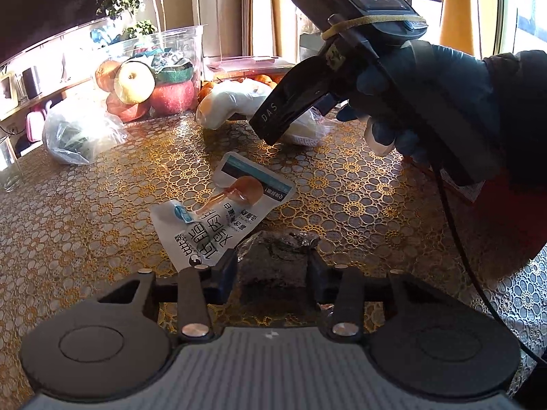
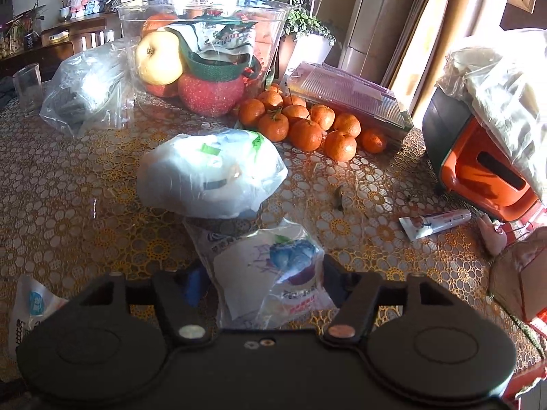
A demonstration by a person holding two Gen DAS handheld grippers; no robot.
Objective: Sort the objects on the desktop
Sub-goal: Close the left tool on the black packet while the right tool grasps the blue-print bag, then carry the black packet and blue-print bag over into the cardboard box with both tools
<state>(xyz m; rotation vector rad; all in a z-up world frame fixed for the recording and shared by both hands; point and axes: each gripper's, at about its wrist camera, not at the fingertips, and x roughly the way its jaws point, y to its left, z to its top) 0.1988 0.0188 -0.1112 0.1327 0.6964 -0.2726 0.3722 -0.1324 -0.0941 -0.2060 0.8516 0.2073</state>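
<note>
In the left wrist view my left gripper (image 1: pixel 273 271) has both fingers pressed against the sides of a dark crinkled foil wrapper (image 1: pixel 277 253) that lies on the tablecloth. A white snack packet (image 1: pixel 232 212) with a drumstick picture lies just beyond it, to the left. In the right wrist view my right gripper (image 2: pixel 265 285) straddles a blueberry snack packet (image 2: pixel 273 273). The right finger touches the packet's edge, while the blue left pad (image 2: pixel 195 287) stands a little apart from it. A gloved hand (image 1: pixel 427 102) holds the right device at the upper right of the left wrist view.
A clear bowl (image 2: pixel 205 10) of apples stands at the back, with several tangerines (image 2: pixel 304 126) and a clear lidded box (image 2: pixel 345 92) beside it. A white plastic bag (image 2: pixel 212 174) lies just ahead. An orange bin (image 2: pixel 478 171), a tube (image 2: pixel 434 222) and a glass (image 2: pixel 27 85) ring the table.
</note>
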